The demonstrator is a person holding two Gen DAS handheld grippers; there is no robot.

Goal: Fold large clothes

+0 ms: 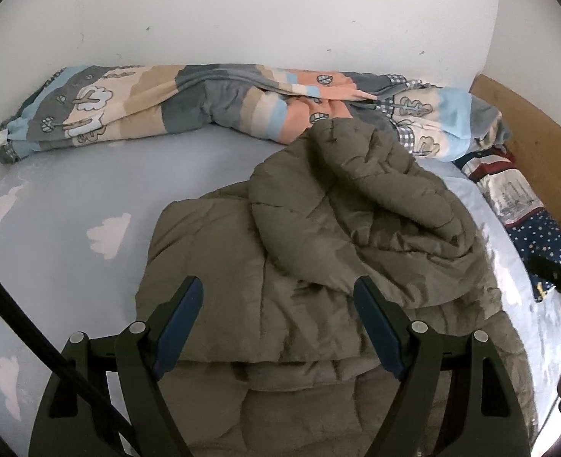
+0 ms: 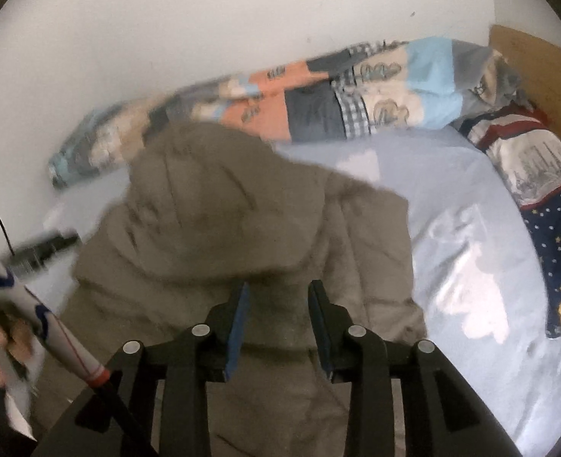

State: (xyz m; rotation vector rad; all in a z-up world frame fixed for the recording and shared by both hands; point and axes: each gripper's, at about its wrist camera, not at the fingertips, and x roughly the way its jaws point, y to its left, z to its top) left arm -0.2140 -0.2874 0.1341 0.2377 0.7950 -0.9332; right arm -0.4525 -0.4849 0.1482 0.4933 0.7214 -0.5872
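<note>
A quilted olive-brown puffer jacket (image 1: 318,251) was seen bunched on the light-blue cloud-print bedsheet (image 1: 71,205), its body folded over itself and its hood (image 1: 356,175) heaped toward the far edge of the bed. Only 1 jacket was counted, along with 1 patterned duvet (image 1: 189,103) rolled along the far edge by the wall and 1 star-print pillow (image 1: 524,224) at the headboard end. 2 grippers were counted. The left gripper (image 1: 278,320) was held wide apart above the jacket's near half, with the fabric lying below and between its blue pads but not pinched. The right gripper (image 2: 278,327) was seen partly spread, its pads (image 2: 238,327) clear of the cloth; the jacket (image 2: 242,228) lay just beyond and beneath the tips, blurred in that view. Nothing was gripped by either.
</note>
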